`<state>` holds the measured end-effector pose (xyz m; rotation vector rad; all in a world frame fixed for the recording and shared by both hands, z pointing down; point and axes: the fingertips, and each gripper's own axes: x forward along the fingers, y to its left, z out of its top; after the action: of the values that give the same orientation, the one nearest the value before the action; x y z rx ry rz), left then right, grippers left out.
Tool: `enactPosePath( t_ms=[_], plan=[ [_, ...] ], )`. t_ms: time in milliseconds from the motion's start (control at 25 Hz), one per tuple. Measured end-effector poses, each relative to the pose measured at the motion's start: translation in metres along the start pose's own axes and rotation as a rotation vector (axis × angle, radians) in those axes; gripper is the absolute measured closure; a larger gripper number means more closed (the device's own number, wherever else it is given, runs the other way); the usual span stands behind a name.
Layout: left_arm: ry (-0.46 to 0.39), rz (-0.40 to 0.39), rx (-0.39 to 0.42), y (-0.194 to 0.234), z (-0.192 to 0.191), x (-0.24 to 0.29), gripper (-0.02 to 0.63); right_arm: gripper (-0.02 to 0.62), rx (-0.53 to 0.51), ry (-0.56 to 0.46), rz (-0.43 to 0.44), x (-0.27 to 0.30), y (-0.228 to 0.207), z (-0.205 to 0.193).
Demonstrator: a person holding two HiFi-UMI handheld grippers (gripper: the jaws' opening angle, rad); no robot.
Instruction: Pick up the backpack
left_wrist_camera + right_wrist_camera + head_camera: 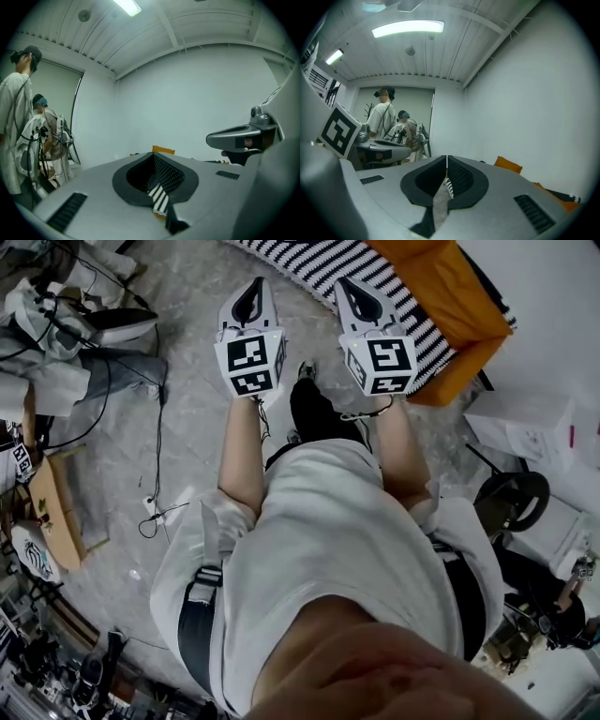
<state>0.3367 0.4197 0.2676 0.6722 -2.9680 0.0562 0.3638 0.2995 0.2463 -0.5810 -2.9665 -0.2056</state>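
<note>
While the left gripper (255,287) and right gripper (352,289) are hovering with jaws closed on nothing, the probable backpack (441,287), an orange fabric bulk under black-and-white striped cloth (328,263), is lying at the grey floor's (197,296) far edge, likely soft and saggy, wanting a strap grip.

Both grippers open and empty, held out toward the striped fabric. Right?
Not open: both are shut. The left gripper and right gripper have their jaws together with nothing between them, as each gripper view shows. Both are held out toward the striped fabric.
</note>
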Motion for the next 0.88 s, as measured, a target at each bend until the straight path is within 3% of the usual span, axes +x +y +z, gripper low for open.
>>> enactPosePath(
  t_ms=[160, 360, 680, 880],
  plan=[
    [0.041, -0.048, 0.012, -0.005, 0.003, 0.053, 0.594, 0.555, 0.034, -0.012, -0.018, 0.036, -0.038, 0.002],
    [0.085, -0.143, 0.047, -0.018, 0.000, 0.132, 0.594, 0.555, 0.183, 0.012, -0.043, 0.087, -0.102, -0.007],
    [0.139, -0.204, 0.115, -0.024, -0.002, 0.249, 0.594, 0.555, 0.220, 0.087, -0.113, 0.155, -0.177, -0.042],
    [0.181, -0.262, 0.149, -0.043, -0.019, 0.302, 0.594, 0.555, 0.253, 0.117, -0.102, 0.184, -0.204, -0.067]
  ],
)
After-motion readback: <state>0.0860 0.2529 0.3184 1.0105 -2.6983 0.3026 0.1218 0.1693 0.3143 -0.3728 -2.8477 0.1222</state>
